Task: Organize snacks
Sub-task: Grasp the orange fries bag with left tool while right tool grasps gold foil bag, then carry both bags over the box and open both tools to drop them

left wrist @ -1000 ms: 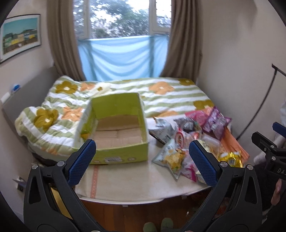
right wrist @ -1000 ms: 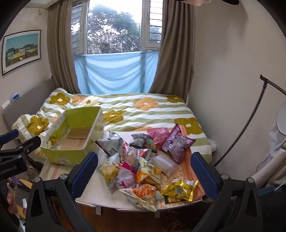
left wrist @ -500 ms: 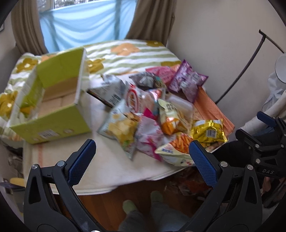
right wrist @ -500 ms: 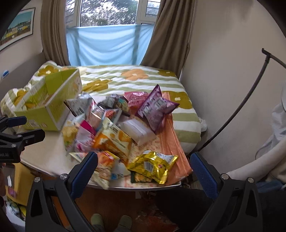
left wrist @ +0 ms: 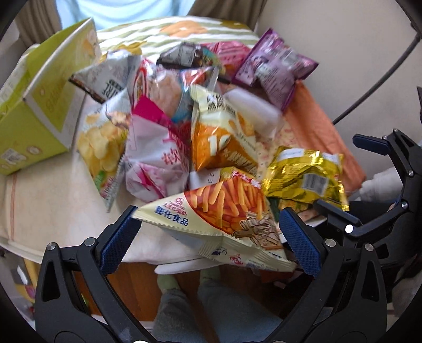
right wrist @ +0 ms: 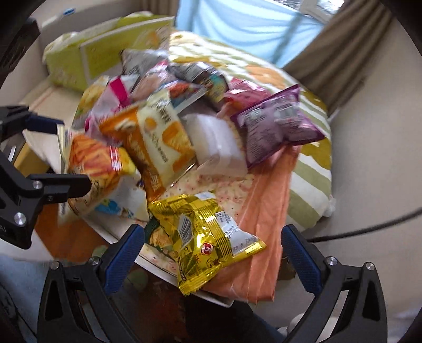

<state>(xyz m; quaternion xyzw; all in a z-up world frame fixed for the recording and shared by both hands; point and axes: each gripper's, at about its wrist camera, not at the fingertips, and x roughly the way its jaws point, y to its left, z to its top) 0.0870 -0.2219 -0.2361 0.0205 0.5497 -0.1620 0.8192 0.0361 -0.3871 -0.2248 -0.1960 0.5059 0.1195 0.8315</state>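
Behind the table (left wrist: 52, 200) runs a bed with a striped, flowered quilt (right wrist: 306, 168), and past it a window hung with pale blue cloth (right wrist: 237, 23) and brown curtains (right wrist: 343, 44). At the table's left end stands an open green cardboard box (left wrist: 34, 110), its near flap raised. Just beside it begins the heap of snacks: a bag printed with yellow crisps (left wrist: 101, 147) lies nearest the box, touching a pink-and-white bag (left wrist: 155, 161), with a grey bag (left wrist: 108, 76) behind them. Toward the middle an orange-and-cream bag (left wrist: 221, 137) leans on the pile, and in front of it a cream bag showing orange sticks (left wrist: 221, 211) juts over the table's near edge. The left gripper (left wrist: 208, 237) is spread wide on either side of that bag, its blue pads (left wrist: 118, 237) level with the bag's two ends and not pressing it. Further right a white packet (left wrist: 253, 110) sits by a purple bag (left wrist: 274, 68), which rests on an orange cloth (right wrist: 266, 205) hanging over the table's edge. A gold foil bag (right wrist: 203, 234) lies at the near right corner, partly on that cloth. The right gripper (right wrist: 211, 253) is also wide open, one pad on each side of the gold bag, clear of it. Both views are somewhat blurred. Below the table edge, a person's grey trouser legs (left wrist: 216, 311) and green socks show over a wooden floor.
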